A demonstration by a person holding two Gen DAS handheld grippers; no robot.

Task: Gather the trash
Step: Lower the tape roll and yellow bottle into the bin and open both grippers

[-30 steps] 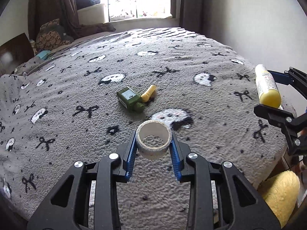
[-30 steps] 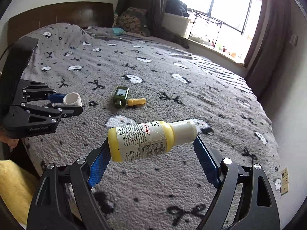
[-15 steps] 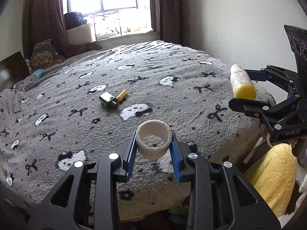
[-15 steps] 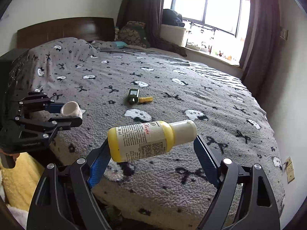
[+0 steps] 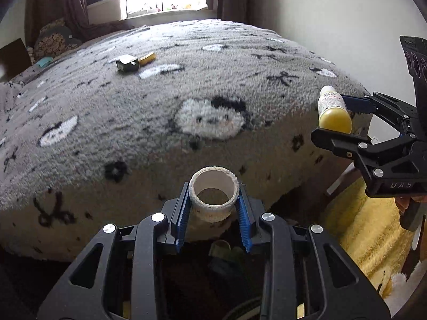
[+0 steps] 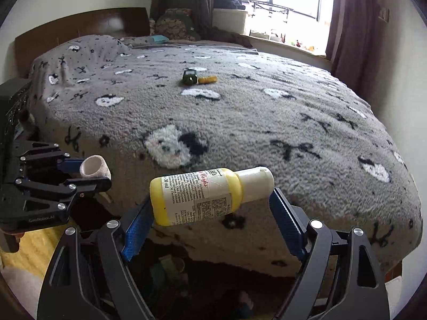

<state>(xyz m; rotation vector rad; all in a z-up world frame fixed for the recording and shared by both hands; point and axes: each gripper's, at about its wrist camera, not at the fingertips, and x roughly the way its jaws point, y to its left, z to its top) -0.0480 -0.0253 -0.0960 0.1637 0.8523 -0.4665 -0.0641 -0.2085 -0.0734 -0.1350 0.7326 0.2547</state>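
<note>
My left gripper (image 5: 213, 205) is shut on a white tape roll (image 5: 213, 202), held in the air past the foot edge of the bed; both also show in the right wrist view (image 6: 94, 169). My right gripper (image 6: 210, 213) is shut on a yellow bottle (image 6: 202, 196) with a white cap, held sideways off the bed's edge; the bottle also shows in the left wrist view (image 5: 333, 112). A dark green box (image 5: 128, 64) and a small yellow tube (image 5: 148, 58) lie together on the grey blanket, far from both grippers.
The bed with the grey patterned blanket (image 6: 240, 122) fills both views. Below the grippers is a dark opening with some items (image 5: 221, 248) inside. A yellow fluffy thing (image 5: 368, 234) lies on the floor at the right. A window and curtains stand behind the bed.
Both grippers have pulled back from over the bed and dropped lower, past its foot edge, still holding the tape roll and the bottle. The dark opening below has come into view.
</note>
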